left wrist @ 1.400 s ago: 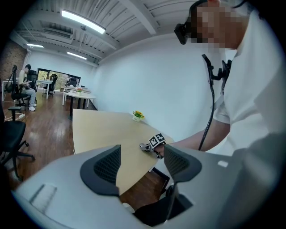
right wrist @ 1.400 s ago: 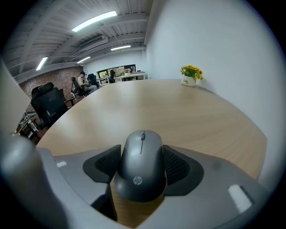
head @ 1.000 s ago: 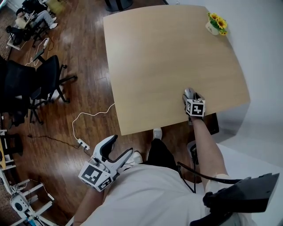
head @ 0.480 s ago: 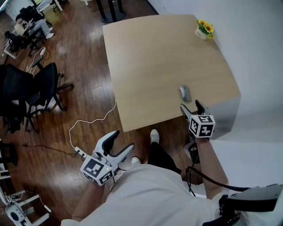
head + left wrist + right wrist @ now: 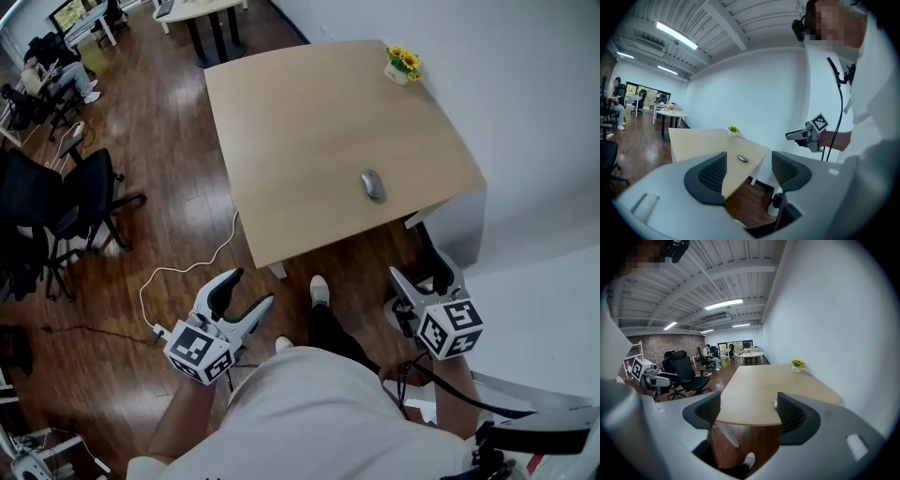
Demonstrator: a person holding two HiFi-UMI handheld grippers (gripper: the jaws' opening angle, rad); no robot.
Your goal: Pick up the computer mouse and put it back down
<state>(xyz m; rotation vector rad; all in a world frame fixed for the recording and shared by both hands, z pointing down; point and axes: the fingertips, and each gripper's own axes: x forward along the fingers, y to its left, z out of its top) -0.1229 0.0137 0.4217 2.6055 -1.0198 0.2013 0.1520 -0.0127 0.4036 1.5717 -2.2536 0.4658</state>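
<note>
The grey computer mouse (image 5: 373,185) lies alone on the light wooden table (image 5: 300,122), near its front right edge. My right gripper (image 5: 417,267) hangs open and empty below the table edge, well short of the mouse. My left gripper (image 5: 248,291) is open and empty over the wooden floor, left of my body. The left gripper view shows the mouse (image 5: 742,158) between the open jaws, far off, and the right gripper (image 5: 806,136) held in the air. In the right gripper view the mouse (image 5: 775,403) peeks out beside the right jaw.
A small pot of yellow flowers (image 5: 401,64) stands at the table's far right corner. Black office chairs (image 5: 56,197) sit at the left. A white cable and power strip (image 5: 187,272) lie on the floor. A white wall (image 5: 525,112) borders the table's right side.
My right gripper has let go of the mouse and drawn back off the table toward my body. The mouse stays on the table. The left gripper has barely moved.
</note>
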